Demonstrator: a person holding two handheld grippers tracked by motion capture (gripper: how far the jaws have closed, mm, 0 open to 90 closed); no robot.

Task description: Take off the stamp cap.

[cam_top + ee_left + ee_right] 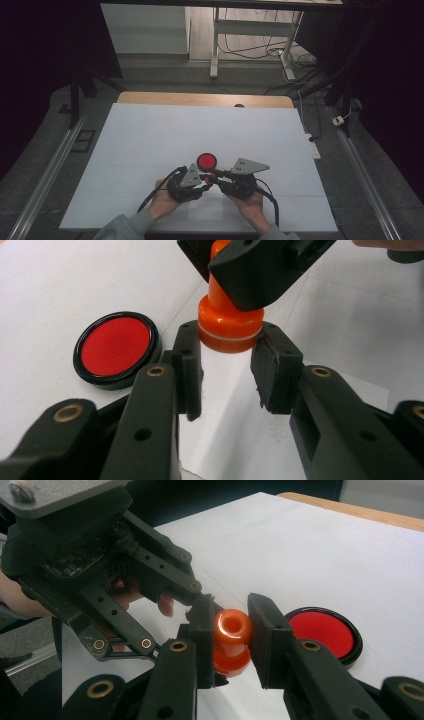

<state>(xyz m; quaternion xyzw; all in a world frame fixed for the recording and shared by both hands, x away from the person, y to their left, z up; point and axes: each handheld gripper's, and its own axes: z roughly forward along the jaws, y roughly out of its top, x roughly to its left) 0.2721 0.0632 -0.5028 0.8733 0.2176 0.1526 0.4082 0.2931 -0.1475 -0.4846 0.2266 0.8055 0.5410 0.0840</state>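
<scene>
An orange stamp-like knob (212,176) with a wide base and a narrower neck is held just above the white sheet (150,140). My left gripper (231,346) is shut on its wide base (230,327), one pad on each side. From the opposite side, my right gripper (233,627) is shut on the hollow-ended neck (232,625). In the high view the left gripper (207,179) and right gripper (215,175) meet tip to tip at the sheet's near middle. A round red ink pad (206,161) in a black rim lies flat just beyond them.
The white sheet covers a wooden table whose far edge (200,98) shows bare. A person's hands (162,202) hold both grippers at the near edge. Table legs and loose cables (280,55) stand on the floor beyond.
</scene>
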